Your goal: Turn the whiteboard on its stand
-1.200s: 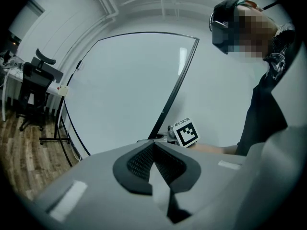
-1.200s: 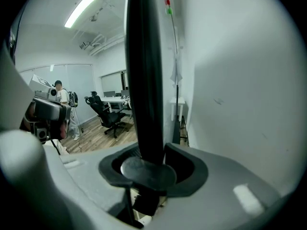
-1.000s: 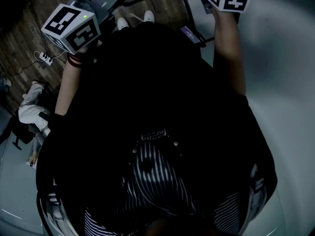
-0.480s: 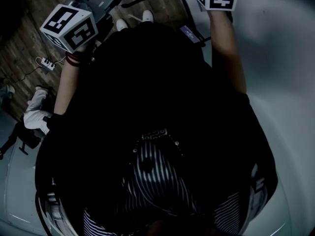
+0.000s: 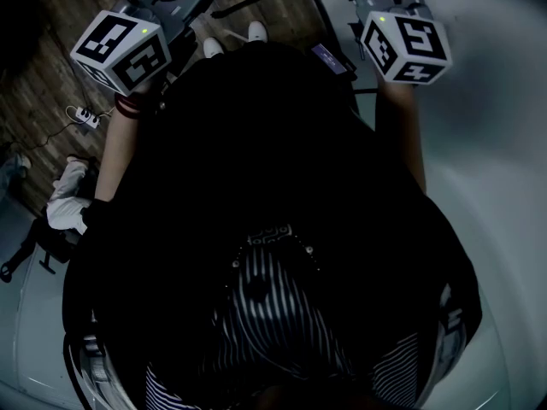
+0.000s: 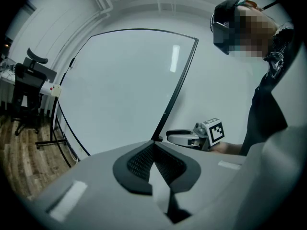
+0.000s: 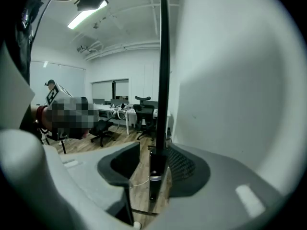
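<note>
The whiteboard (image 6: 120, 90) is a big white panel in a thin black frame (image 6: 178, 83), seen almost edge-on in the right gripper view (image 7: 230, 80). My left gripper (image 6: 154, 145) is shut on the frame's lower edge, where the black rim runs into its pads. My right gripper (image 7: 152, 164) is open around the vertical frame bar (image 7: 163, 80); a gap shows beside the left pad (image 7: 125, 163). In the head view both marker cubes, left (image 5: 122, 49) and right (image 5: 404, 45), are held out in front of my dark-clothed body.
The stand's black legs (image 6: 50, 143) rest on a wooden floor. An office chair (image 6: 29, 75) and a desk stand at the left. More desks and chairs (image 7: 144, 114) fill the room behind. A power strip (image 5: 79, 101) lies on the floor; a seated person (image 5: 64, 195) is at the left.
In the head view my right gripper's cube has come down and to the right, nearer my body. The left cube has barely moved.
</note>
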